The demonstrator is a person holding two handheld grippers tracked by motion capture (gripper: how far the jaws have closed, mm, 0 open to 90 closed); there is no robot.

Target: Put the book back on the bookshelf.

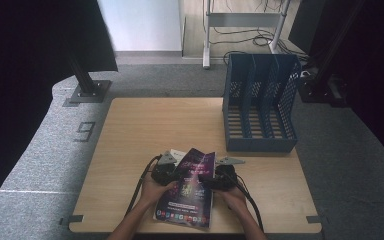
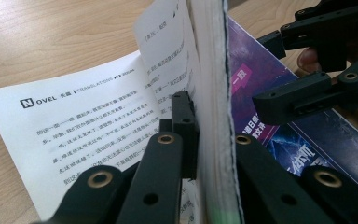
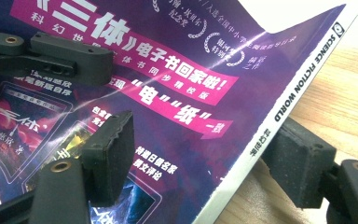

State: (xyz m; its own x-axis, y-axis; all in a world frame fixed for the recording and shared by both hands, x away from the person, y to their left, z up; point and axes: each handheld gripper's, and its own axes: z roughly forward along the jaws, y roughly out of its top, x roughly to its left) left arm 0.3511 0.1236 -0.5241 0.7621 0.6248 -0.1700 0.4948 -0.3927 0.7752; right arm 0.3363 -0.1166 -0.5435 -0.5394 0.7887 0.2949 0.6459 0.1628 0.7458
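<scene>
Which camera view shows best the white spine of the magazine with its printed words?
The right gripper view: the spine runs close and sharp, with readable words. The left gripper view shows the magazine edge-on. The high view shows its purple cover from afar.

We log two handheld grippers. The left gripper (image 1: 166, 172) and right gripper (image 1: 220, 177) are black, and each carries a grey three-cornered plate (image 1: 168, 158) on top. A black cable (image 1: 139, 187) trails from each toward the near table edge. The jaws are flat black link bars with brass-ringed pivot holes and small dark screw holes. The pads (image 3: 114, 149) are blocky, dull black, with a grainy face. The forearms (image 1: 135, 222) are bare, with no sleeve in view.
</scene>
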